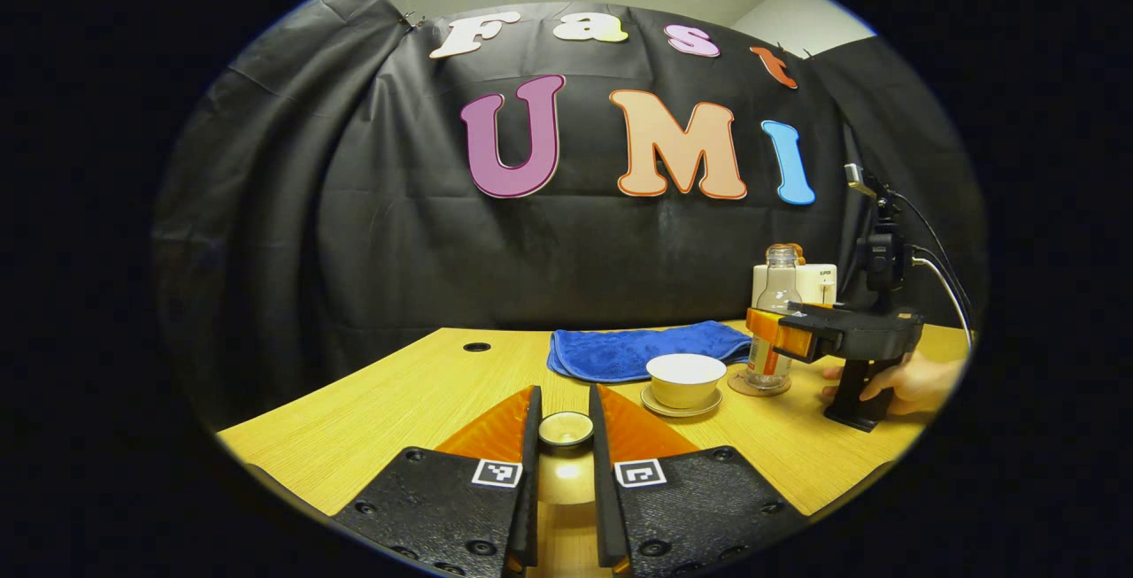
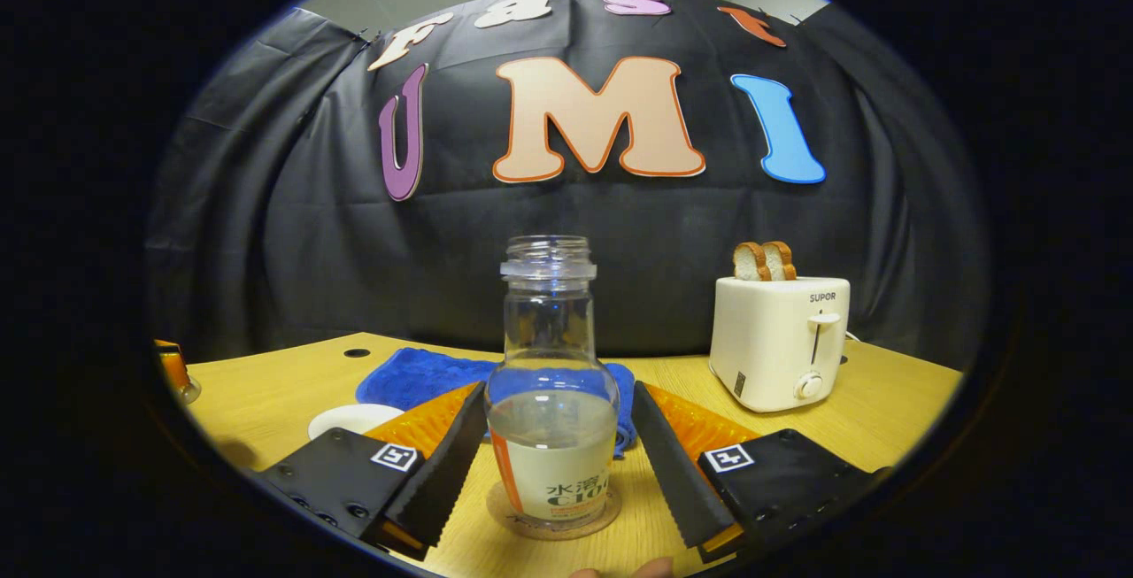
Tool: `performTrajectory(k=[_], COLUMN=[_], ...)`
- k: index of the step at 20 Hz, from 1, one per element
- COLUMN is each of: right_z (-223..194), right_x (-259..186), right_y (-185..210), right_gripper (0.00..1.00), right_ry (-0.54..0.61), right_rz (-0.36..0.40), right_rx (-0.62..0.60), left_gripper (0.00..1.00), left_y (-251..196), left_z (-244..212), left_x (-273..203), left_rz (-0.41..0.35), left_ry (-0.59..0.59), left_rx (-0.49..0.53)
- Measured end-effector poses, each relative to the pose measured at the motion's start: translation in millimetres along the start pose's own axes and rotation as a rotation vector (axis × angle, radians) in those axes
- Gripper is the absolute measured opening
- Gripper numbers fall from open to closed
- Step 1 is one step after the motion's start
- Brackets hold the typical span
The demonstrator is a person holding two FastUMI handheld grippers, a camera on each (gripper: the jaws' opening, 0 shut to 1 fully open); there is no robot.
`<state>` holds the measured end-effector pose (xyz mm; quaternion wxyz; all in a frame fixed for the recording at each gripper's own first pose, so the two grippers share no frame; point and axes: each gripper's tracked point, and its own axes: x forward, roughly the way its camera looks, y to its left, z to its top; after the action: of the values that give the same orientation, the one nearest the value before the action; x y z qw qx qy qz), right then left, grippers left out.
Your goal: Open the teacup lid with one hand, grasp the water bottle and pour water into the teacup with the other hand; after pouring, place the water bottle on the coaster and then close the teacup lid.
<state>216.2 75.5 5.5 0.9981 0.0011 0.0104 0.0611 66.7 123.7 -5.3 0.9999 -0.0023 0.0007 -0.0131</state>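
The water bottle (image 2: 552, 401) was seen upright on its coaster (image 2: 531, 520), between the spread, non-touching fingers of the right gripper (image 2: 558, 463). The left gripper (image 1: 565, 445) was clamped on the teacup lid (image 1: 566, 428). The open teacup (image 1: 685, 379) stood at the bottle's nine o'clock, so it could be knocked by a careless withdrawal. A blue towel (image 1: 637, 350) and toaster (image 2: 779, 343) lay behind.

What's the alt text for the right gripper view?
The right gripper is open around an uncapped water bottle standing on a round coaster on the wooden table. A blue cloth lies behind; a toaster holding bread stands right.
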Motion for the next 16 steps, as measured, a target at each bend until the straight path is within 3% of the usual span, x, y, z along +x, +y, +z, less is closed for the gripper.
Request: performTrajectory(k=[3, 8, 10, 12, 16], right_z=[1, 5, 7, 9, 6], right_x=[-12, -60, -90, -118, -161], right_y=[2, -2, -10, -28, -56], right_gripper=[0.96, 1.0, 0.96, 1.0, 0.96], right_ry=[0.001, 0.001, 0.0, -0.003, -0.006], right_rz=[0.009, 0.085, 0.115, 0.11, 0.125], right_rx=[0.0, 0.001, 0.004, 0.005, 0.007], left_gripper=[0.24, 0.24, 0.24, 0.24, 0.23], left_y=[0, -7, -17, -28, -60], left_z=[-1, -1, -1, -3, -2], left_x=[0, 9, 19, 34, 65], left_rz=[0.0, -0.009, -0.034, -0.061, -0.151], left_ry=[0.0, 0.002, 0.004, 0.008, 0.003], left_rx=[0.0, -0.005, -0.006, -0.002, 0.003])
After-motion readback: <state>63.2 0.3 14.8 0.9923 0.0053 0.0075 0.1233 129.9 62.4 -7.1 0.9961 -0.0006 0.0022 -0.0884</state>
